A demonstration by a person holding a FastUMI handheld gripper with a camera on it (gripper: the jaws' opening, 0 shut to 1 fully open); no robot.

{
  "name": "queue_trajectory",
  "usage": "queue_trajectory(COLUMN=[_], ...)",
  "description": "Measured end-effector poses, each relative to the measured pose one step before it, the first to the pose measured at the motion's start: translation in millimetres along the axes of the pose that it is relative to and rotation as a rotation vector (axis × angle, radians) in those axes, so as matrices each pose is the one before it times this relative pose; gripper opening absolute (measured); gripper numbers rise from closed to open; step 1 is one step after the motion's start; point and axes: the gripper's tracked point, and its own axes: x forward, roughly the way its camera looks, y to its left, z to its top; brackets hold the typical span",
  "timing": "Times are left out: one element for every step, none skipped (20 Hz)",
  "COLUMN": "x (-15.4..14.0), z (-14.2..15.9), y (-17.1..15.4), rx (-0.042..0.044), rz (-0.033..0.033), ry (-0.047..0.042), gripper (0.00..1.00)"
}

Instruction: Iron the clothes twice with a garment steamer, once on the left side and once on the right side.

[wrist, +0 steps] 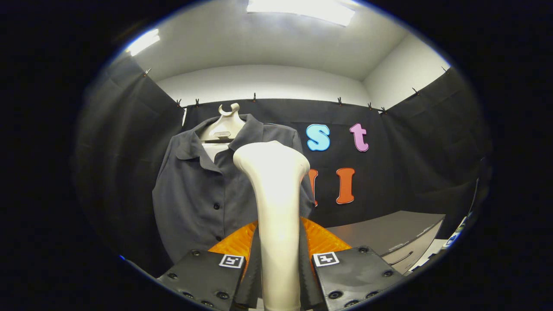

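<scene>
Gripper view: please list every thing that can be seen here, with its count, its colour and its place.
garment steamer: one, cream, upright between the fingers, its head in front of the shirt.
shirt: one, dark grey, buttoned, hanging against the booth wall beyond the fingers.
hanger: one, cream, inside the shirt collar.
cabinet: one, grey, low, to the right of the steamer.
ceiling lights: two, white, overhead.
gripper: one, both fingers pressed on the steamer handle.

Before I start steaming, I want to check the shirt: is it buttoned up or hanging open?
Mostly buttoned: the shirt on the hanger is closed down the front, collar open. The hand-held gripper is shut on the steamer.
</scene>
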Motion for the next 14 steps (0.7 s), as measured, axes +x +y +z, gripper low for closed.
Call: queue_trajectory(x=[5.41,4.32,4.98,5.96,5.71,6.01,6.36,6.37,5.26,5.35,4.95,5.24,3.62,3.98], z=[-5.07,-4.03,-6.12,-5.08,-3.52,-2.62,-1.96,-1.92,-1.97,-2.1,-2.77,-2.75,-4.19,-4.04], y=[6.95,4.52,5.18,4.62,3.39,0.56,-0.46,-0.22,0.06,0.15,0.24,0.73,1.57,2.99], rx=[-0.01097,-0.00609,-0.00173,0.00066,0.00187,-0.00305,-0.00592,-0.00482,-0.00244,-0.00189,-0.00158,-0.0023,-0.00201,-0.00253], rz=[-0.00716,-0.00786,-0.00535,-0.00099,-0.00316,-0.008,-0.01311,-0.01093,-0.00685,-0.00669,-0.00779,-0.00434,-0.00055,0.00154], ry=[0.00346,0.00651,0.00891,0.00598,0.00239,0.00104,-0.00184,-0.00076,-0.00026,0.00108,0.00178,0.00407,0.00588,0.00647], gripper=[0.44,0.44,0.44,0.44,0.44,0.44,0.44,0.44,0.44,0.44,0.44,0.44,0.44,0.44])
